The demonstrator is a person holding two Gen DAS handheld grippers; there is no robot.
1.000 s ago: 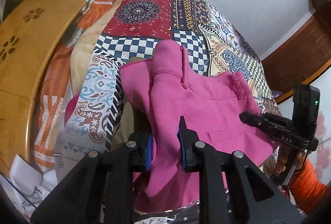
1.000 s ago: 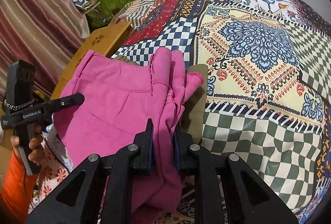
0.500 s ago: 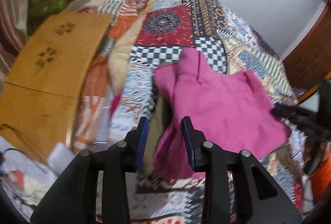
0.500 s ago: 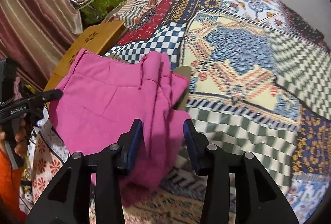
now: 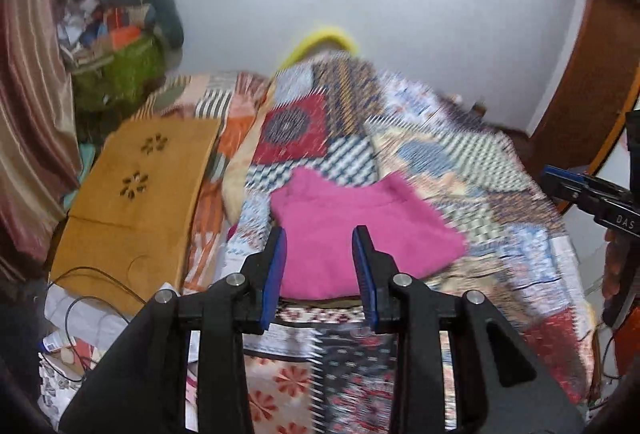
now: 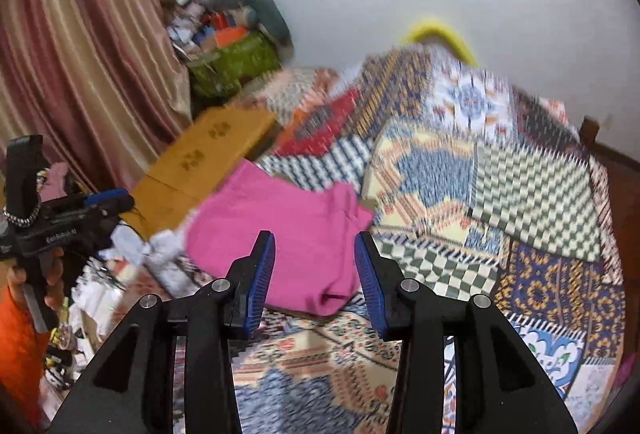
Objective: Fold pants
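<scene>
Both claws, left (image 5: 319, 266) and right (image 6: 315, 274), gape empty; folded pants (image 5: 352, 230) lie crosswise.

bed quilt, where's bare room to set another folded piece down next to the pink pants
Free: the checkered quilt to the right of the pink pants, out to the wooden frame, and the red patch behind them toward the wall. Crowded: the left side, with the wooden board, cables and papers.

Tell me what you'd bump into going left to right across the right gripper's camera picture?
Left gripper → wooden board → pink pants → patchwork bedspread.
</scene>
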